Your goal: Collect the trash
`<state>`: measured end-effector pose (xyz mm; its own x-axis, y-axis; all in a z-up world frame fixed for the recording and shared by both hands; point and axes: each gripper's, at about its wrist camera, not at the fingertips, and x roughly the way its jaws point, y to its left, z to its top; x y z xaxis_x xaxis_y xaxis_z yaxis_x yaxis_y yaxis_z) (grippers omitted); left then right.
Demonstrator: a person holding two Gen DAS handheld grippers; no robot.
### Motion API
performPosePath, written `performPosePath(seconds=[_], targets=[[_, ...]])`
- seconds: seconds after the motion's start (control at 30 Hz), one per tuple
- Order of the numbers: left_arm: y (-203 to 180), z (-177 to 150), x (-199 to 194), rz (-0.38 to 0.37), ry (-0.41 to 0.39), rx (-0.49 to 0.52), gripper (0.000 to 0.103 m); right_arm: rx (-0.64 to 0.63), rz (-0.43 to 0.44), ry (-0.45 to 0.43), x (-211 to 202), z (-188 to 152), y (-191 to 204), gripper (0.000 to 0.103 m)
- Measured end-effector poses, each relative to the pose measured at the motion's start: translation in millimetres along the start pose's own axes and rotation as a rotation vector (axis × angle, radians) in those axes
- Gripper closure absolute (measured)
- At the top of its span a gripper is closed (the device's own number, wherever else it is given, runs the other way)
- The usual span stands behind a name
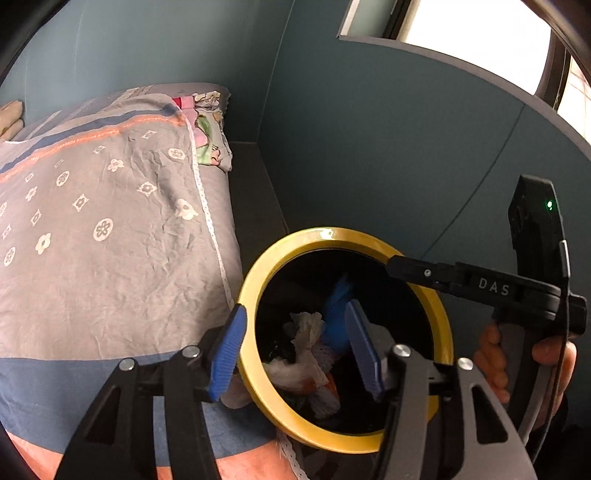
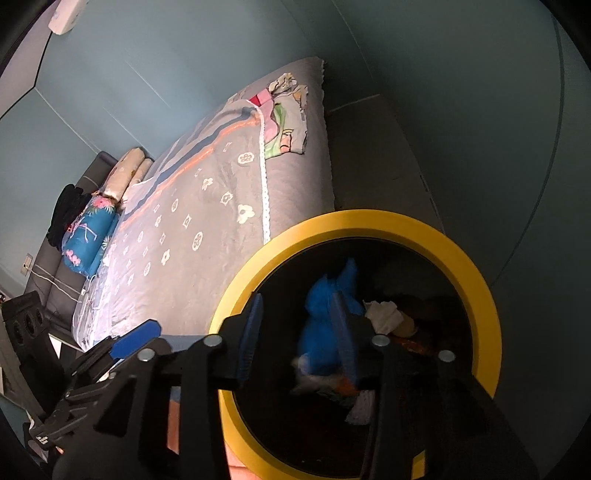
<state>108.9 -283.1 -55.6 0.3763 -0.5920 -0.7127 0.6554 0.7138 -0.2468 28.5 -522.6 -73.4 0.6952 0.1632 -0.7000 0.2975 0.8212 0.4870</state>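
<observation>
White letters "DAS" on the right gripper (image 1: 493, 286)

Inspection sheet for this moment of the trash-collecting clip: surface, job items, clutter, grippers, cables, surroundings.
Surface: bed with grey flowered cover.
Job's things: yellow-rimmed bin beside the bed; blue piece blurred inside it; crumpled white paper and other scraps inside.
Clutter: folded cloth and pillows on the bed.
Grippers: left gripper open, straddling the bin rim; right gripper open over the bin mouth.
Cables: nothing seen.
Surroundings: blue-grey walls, window.
</observation>
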Motion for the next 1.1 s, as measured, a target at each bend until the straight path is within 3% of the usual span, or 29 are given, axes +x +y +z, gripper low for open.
performPosePath(seconds=[0.27,0.43,0.63,0.73,0.77,0.9,0.97,1.0,1.1], targets=[[29,-9,-27,0.050,-0.040,-0.047,0.050,-0.065,0.006,0.007,7,6,22,0.060],[67,-27,-53,0.116,-0.066,-0.118,0.050,-0.152,0.021,0.044,18,0,57,0.060],[127,-58,-95,0.277,-0.109,-0.213,0.049,-0.308,0.068,0.092,45,-16,128,0.060],[153,-75,-118,0.378,-0.152,-0.245,0.041,-0.364,0.077,0.096,57,-26,159,0.058],[162,-81,-127,0.417,-0.176,-0.250,0.038,-0.388,0.066,0.078,63,-30,175,0.056],[177,-93,-154,0.514,-0.264,-0.270,0.015,-0.382,0.056,0.037,72,-45,204,0.032],[180,-99,-169,0.562,-0.317,-0.271,0.009,-0.391,0.047,-0.010,71,-54,220,0.023],[180,-101,-175,0.578,-0.334,-0.270,0.008,-0.392,0.054,-0.028,69,-58,224,0.016],[177,-107,-189,0.603,-0.387,-0.279,0.008,-0.413,0.036,-0.111,61,-69,234,0.009]])
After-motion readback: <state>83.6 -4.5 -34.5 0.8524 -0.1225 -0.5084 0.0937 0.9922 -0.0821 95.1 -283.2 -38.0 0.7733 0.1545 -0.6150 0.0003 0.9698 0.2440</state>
